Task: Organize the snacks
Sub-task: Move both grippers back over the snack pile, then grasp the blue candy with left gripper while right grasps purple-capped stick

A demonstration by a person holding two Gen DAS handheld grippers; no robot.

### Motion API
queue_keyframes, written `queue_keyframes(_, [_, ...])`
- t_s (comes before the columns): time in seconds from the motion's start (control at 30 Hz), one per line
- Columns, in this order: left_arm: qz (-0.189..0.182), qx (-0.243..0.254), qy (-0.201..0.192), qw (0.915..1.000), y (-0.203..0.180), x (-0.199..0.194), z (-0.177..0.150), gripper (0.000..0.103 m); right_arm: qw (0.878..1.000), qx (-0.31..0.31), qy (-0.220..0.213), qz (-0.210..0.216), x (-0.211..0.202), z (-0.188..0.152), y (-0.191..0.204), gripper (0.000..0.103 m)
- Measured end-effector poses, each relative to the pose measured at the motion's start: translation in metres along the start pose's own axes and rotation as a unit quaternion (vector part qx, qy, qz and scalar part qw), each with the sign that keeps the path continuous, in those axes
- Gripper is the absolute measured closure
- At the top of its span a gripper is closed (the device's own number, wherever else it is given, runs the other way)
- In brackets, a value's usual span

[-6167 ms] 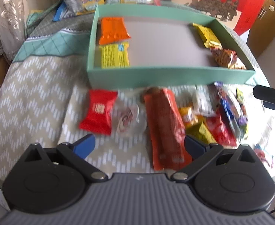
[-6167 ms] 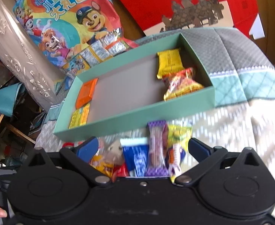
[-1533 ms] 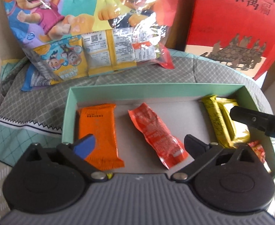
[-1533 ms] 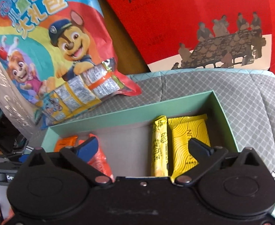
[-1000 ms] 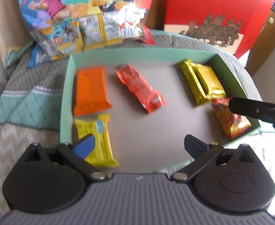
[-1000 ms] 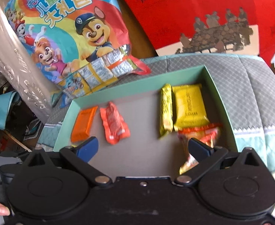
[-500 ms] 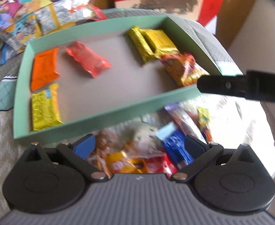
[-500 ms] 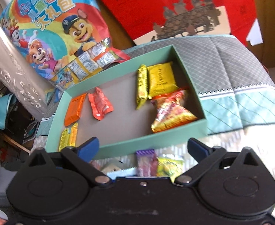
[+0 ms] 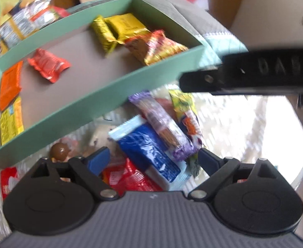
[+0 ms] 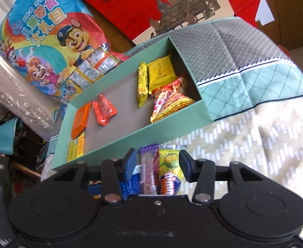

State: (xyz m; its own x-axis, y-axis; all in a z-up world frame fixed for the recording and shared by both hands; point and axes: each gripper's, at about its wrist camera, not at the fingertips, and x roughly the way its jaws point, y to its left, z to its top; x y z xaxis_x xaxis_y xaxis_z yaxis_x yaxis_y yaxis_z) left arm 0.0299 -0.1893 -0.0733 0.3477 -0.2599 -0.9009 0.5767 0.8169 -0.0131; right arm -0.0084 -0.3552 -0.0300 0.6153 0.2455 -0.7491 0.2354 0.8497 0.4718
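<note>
Since a second ago I've pulled both grippers back from the green tray (image 10: 168, 133) to the loose snacks pile (image 9: 151, 144). My right gripper (image 10: 154, 165) is closing around a purple bar (image 10: 149, 165) and yellow packet (image 10: 169, 165), pads not yet pressing; my left gripper (image 9: 153, 159) stands wide, narrowing slightly over the blue packet (image 9: 149, 150).

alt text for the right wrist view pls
The right gripper, jaws closing, straddles a purple-wrapped snack bar and a yellow candy packet lying outside a shallow mint-green cardboard box. The box holds six snacks in orange, red and yellow wrappers.
</note>
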Motion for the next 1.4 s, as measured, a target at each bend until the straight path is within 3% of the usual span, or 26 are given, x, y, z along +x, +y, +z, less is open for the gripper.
queue_keyframes(0.03, [0.008,0.008,-0.002,0.9999,-0.003,0.004,-0.002,0.01,1.0,0.002,0.003,0.005,0.002,-0.001,0.001,0.059])
queue_keyframes(0.07, [0.009,0.009,-0.008,0.9999,-0.002,0.005,-0.003,0.022,1.0,0.002,0.006,0.009,0.003,-0.003,0.002,0.061])
queue_keyframes(0.1, [0.005,0.006,-0.012,0.9999,0.001,0.004,-0.004,0.046,1.0,0.001,0.009,0.012,0.005,-0.004,0.003,0.062])
queue_keyframes(0.2, [-0.027,0.0,-0.003,0.9996,0.009,0.001,-0.009,0.063,1.0,-0.003,0.017,0.023,0.009,-0.007,0.008,0.067])
queue_keyframes(0.4, [-0.044,-0.041,0.002,0.9982,0.037,-0.007,-0.024,0.064,0.999,-0.017,0.037,0.027,0.029,-0.009,0.02,0.07])
queue_keyframes(0.53, [-0.038,-0.066,0.008,0.9971,0.06,-0.008,-0.033,0.059,0.997,-0.016,0.065,0.037,0.045,-0.016,0.029,0.07])
queue_keyframes(0.73, [-0.063,-0.097,0.008,0.9933,0.08,-0.007,-0.049,0.051,0.994,0.017,0.101,0.037,0.078,-0.023,0.037,0.068])
queue_keyframes(1.07, [-0.064,-0.098,0.003,0.9931,0.084,-0.007,-0.052,0.044,0.997,-0.005,0.081,0.016,0.092,-0.03,0.053,0.072])
queue_keyframes(1.1, [-0.06,-0.097,0.001,0.9935,0.083,-0.007,-0.052,0.049,0.997,-0.016,0.077,0.002,0.092,-0.03,0.056,0.088])
queue_keyframes(1.13, [-0.06,-0.095,-0.004,0.9937,0.082,-0.009,-0.052,0.056,0.996,-0.03,0.08,-0.003,0.092,-0.031,0.059,0.089])
queue_keyframes(1.17, [-0.066,-0.092,-0.008,0.9935,0.081,-0.012,-0.052,0.069,0.996,-0.039,0.078,0.0,0.092,-0.032,0.062,0.089])
queue_keyframes(1.2, [-0.067,-0.086,-0.011,0.994,0.078,-0.015,-0.052,0.074,0.996,-0.047,0.075,0.002,0.089,-0.033,0.065,0.089])
queue_keyframes(1.4, [-0.069,-0.082,-0.018,0.9941,0.075,-0.024,-0.053,0.079,0.999,-0.029,0.044,0.004,0.064,-0.027,0.054,0.09])
